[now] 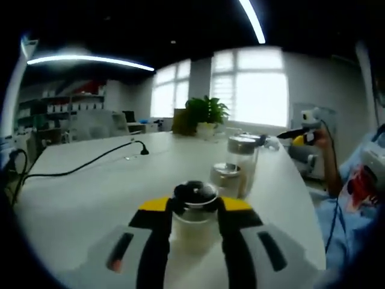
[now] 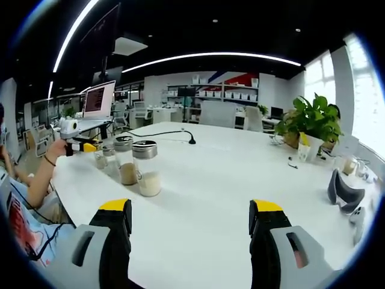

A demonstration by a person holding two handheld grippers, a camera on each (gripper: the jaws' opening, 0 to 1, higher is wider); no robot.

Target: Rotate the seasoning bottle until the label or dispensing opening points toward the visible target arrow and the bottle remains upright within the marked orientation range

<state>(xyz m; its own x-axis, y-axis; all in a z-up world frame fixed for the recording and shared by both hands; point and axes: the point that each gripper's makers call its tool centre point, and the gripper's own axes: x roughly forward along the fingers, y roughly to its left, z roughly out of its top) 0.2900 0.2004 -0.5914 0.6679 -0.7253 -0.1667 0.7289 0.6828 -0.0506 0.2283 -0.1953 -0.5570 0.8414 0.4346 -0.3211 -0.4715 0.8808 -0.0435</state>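
The seasoning bottle (image 1: 195,212) stands upright on the white table (image 1: 90,198), right between the jaws of the left gripper (image 1: 195,226). Its dark cap sits just above the yellow jaw tips, and pale powder fills the lower glass. The jaws press close against both sides of the glass, so the left gripper is clamped on it. No arrow mark on the tabletop can be made out.

Just beyond it, in the left gripper view, stand two more jars: a short one with a metal lid (image 1: 225,176) and a taller jar (image 1: 242,162) behind it, touching or nearly so. A black cable (image 1: 84,164) snakes across the table on the left, and a potted plant (image 1: 206,114) sits at the far edge before bright windows.

Over in the right gripper view, the right gripper (image 2: 189,232) hangs above bare tabletop with its jaws spread wide, nothing between them. Away to the left a cluster of jars (image 2: 135,165) stands near the table edge, the nearest holding pale powder. A person's hand (image 2: 60,150) reaches in by them, holding the other gripper. A laptop (image 2: 99,99) stands behind, and a green plant (image 2: 313,117) on the right.
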